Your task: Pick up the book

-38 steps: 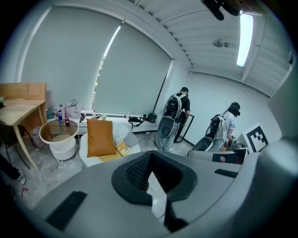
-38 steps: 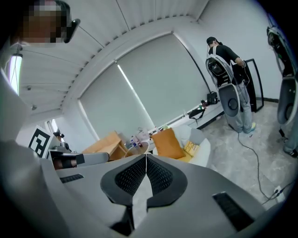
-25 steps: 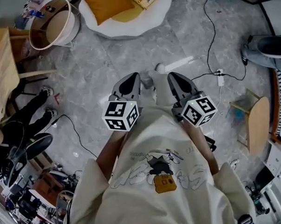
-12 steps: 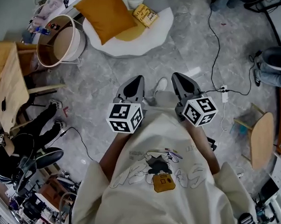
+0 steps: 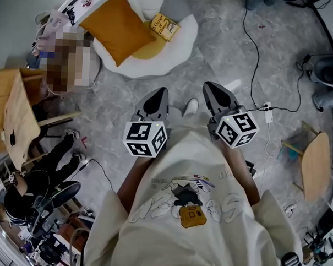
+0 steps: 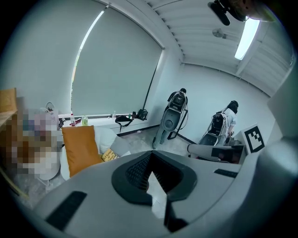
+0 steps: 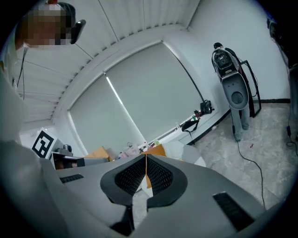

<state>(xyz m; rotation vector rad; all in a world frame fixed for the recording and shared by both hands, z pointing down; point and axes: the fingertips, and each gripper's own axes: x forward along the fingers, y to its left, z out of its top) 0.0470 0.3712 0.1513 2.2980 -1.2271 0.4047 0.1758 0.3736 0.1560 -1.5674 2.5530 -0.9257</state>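
The book point(image 5: 164, 26) is small and yellow and lies on a white floor cushion point(image 5: 179, 39), beside an orange pillow point(image 5: 117, 25). It also shows in the left gripper view, where the book point(image 6: 109, 155) sits right of the pillow point(image 6: 80, 148). My left gripper point(image 5: 157, 97) and right gripper point(image 5: 214, 92) are held side by side in front of the person's chest, well short of the cushion. Each has its jaws shut with the tips touching and nothing between them. In the gripper views the left gripper point(image 6: 152, 153) and the right gripper point(image 7: 146, 156) point toward the cushion.
A wooden chair point(image 5: 13, 112) and a seated person in black point(image 5: 32, 176) are at the left. Cables point(image 5: 251, 56) and a power strip point(image 5: 267, 112) lie on the grey floor, and a round wooden stool point(image 5: 314, 163) stands at the right. Two upright machines point(image 6: 173, 116) stand by the far wall.
The person has walked toward the cushion: book, pillow and cushion have slid down the head view and come nearer. Both grippers have kept their pose and stayed shut.
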